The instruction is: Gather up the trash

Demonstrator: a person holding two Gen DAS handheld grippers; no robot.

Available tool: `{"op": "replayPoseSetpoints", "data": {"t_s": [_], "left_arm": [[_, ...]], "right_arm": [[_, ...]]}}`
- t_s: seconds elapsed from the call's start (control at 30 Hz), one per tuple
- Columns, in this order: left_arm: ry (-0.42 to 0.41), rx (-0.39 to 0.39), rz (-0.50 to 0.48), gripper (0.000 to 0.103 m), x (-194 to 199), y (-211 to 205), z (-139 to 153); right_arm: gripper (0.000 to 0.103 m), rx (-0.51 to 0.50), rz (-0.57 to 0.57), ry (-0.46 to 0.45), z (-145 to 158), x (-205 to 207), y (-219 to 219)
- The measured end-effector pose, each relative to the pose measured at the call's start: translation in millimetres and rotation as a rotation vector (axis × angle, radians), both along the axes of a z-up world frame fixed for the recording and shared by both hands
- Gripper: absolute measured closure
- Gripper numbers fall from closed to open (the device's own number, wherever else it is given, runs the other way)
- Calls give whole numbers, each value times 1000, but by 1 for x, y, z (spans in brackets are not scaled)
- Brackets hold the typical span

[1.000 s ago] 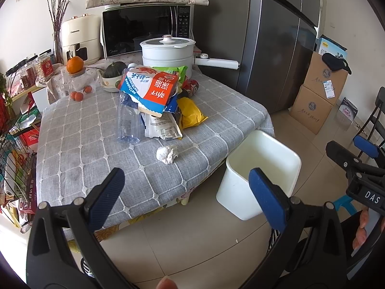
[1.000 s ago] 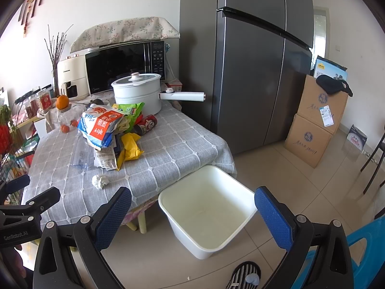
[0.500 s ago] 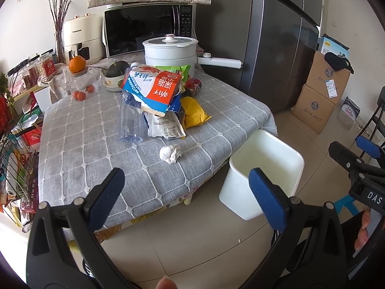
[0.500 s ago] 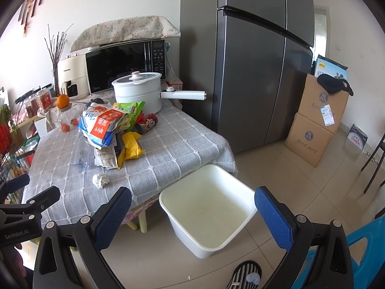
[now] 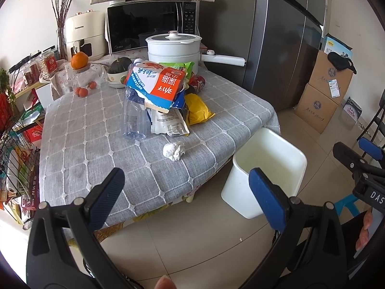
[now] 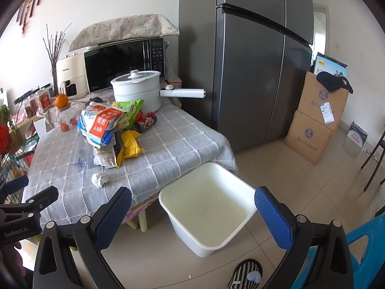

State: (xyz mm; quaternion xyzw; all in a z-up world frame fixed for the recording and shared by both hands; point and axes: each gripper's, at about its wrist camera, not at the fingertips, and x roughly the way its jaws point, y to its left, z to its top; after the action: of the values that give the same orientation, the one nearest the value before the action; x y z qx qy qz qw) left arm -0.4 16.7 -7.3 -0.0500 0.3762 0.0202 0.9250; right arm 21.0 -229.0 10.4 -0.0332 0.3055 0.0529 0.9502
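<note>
Kitchen corner, big dark fridge (image 6: 252, 60) at the back, and we're standing off from a grey checked tabletop (image 5: 96, 125). Our left gripper (image 5: 185, 192) and right gripper (image 6: 192, 207) both hang with jaws spread wide, nothing between them. We judge that's deliberate: hands free for a first pick. Trash sits heaped mid-table: milk carton (image 5: 156, 84) on top, clear bottle (image 5: 134, 115) at its 7 o'clock, yellow wrapper (image 5: 197, 108) at 4 o'clock. One crumpled tissue (image 5: 173, 151) lies apart, nearest us, likely the easiest start. White bin (image 6: 207, 207) waits on the floor just beside the table corner, mouth up, empty, so drops should be short. Compared with half a second back, the left view has crept a little nearer the table; the trash hasn't budged.
</note>
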Motion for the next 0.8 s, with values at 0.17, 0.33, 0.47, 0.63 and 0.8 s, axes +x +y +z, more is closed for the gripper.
{"op": "replayPoseSetpoints", "data": {"t_s": [0.17,0.33,0.47,0.63,0.8], "left_arm": [[85,25,-20,1,5,4,-1],[66,-55,-39,1,12,25,-5],[129,-57,-79,1,32,32,-18],[217,-76,-168,11,68,31,-48],[275,-89,-199,22,107,38,-77]], "right_arm": [[0,-9,-10,-3,-3,-1,-1],[0,-27,15,45,-10,4,4],[0,-10,67,93,0,16,11],[0,-30,157,163,15,51,30],[0,4,214,269,6,101,49]]}}
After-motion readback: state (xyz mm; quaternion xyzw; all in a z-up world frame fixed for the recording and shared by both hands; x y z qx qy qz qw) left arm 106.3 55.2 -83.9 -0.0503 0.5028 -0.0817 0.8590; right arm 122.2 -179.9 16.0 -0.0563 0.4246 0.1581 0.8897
